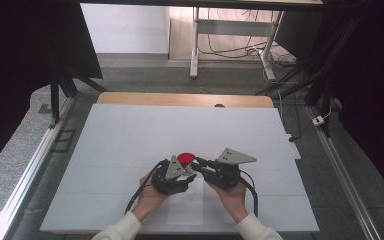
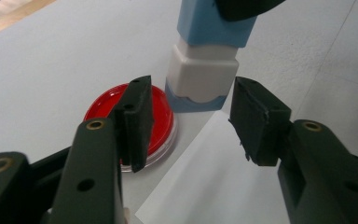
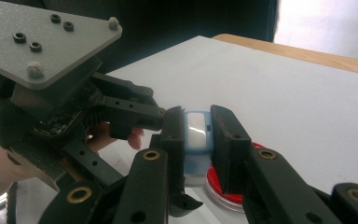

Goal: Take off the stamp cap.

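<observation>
High view, near edge: 2 white-sleeved forearms enter from below, each hand holding 1 gripper over a white paper sheet (image 2: 205,186) on the white worktop (image 1: 130,135). The left gripper (image 2: 191,116) has its jaws partly apart, gripping nothing; the stamp's white lower part sits just beyond the 2 pads, in line with the gap. The right gripper (image 3: 199,135) is clamped on the upper body of the blue-and-white stamp (image 2: 205,60), which stands upright, its base at the sheet's far corner. Just beside the stamp lies the red ink pad (image 1: 185,158), a round dish with a clear rim, flat on the worktop; whether the 2 touch cannot be told. Beyond: the wooden worktop edge (image 1: 180,98).
</observation>
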The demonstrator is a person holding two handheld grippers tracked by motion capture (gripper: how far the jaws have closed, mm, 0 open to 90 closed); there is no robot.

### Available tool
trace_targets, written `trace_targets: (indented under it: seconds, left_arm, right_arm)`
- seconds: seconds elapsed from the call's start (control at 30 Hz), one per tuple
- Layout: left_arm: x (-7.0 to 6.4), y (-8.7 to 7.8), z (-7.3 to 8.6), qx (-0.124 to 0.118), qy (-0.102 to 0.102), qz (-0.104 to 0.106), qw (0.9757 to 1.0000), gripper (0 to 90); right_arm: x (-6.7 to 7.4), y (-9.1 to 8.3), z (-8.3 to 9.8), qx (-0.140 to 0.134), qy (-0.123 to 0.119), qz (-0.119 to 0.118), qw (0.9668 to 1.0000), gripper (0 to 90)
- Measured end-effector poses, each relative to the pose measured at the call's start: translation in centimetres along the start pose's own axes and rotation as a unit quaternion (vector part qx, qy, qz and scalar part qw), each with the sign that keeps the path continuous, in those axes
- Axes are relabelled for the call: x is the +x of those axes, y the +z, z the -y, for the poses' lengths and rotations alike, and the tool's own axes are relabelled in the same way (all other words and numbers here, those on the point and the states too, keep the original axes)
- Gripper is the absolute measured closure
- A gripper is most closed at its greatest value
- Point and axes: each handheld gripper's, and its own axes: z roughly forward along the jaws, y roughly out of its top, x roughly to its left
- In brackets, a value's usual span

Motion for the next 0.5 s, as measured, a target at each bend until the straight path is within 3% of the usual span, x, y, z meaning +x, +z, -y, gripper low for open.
trace_targets:
  seconds: [0.5]
  left_arm:
    - [0.02,-0.01,0.03,0.001,0.002,0.002,1.0,58.3]
  right_arm:
    - [0.2,0.06,0.04,-0.005,0.0,0.0,1.0,74.9]
